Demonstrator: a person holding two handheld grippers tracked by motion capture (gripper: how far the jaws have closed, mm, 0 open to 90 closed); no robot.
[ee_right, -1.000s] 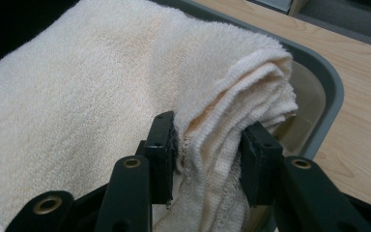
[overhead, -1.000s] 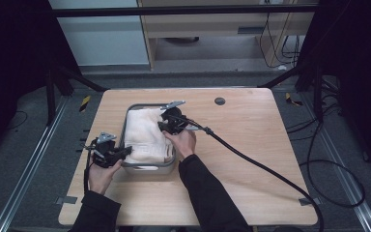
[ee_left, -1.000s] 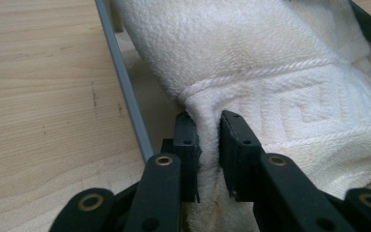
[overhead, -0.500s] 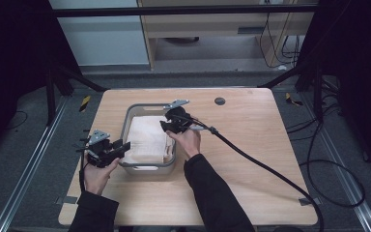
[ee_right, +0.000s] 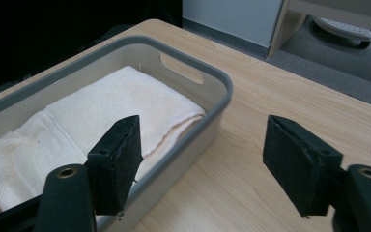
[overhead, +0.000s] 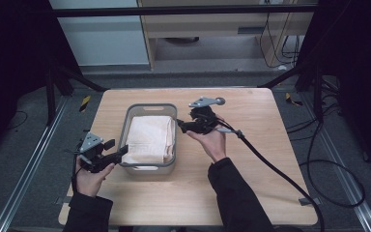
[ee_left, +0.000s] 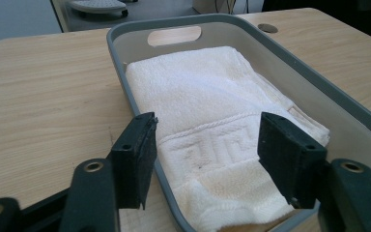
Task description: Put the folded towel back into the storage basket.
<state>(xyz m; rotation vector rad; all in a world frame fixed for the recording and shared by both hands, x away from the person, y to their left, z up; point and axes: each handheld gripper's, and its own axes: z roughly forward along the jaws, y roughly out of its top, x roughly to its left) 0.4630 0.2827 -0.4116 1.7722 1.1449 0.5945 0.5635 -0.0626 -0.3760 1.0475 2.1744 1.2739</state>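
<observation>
A grey plastic basket (overhead: 147,106) stands left of the table's middle with a folded white towel (overhead: 149,137) lying flat inside. My left gripper (overhead: 121,153) is at the basket's near left corner, open. In the left gripper view its jaws straddle the basket's rim (ee_left: 290,63), with the towel (ee_left: 207,96) just beyond them. My right gripper (overhead: 179,126) is held open just right of the basket, pointing at its right wall. In the right gripper view the jaws frame the basket rim (ee_right: 224,89) and bare table, with the towel (ee_right: 111,101) to the left.
The wooden table (overhead: 251,193) has a small round hole (overhead: 221,101) near its far edge. A black cable (overhead: 270,159) trails from the right gripper across the table to its right front corner. Metal frame posts and a desk stand beyond the far edge.
My right gripper has drawn back to the right, from above the towel to outside the basket's right wall. The left gripper has shifted slightly toward the near left corner.
</observation>
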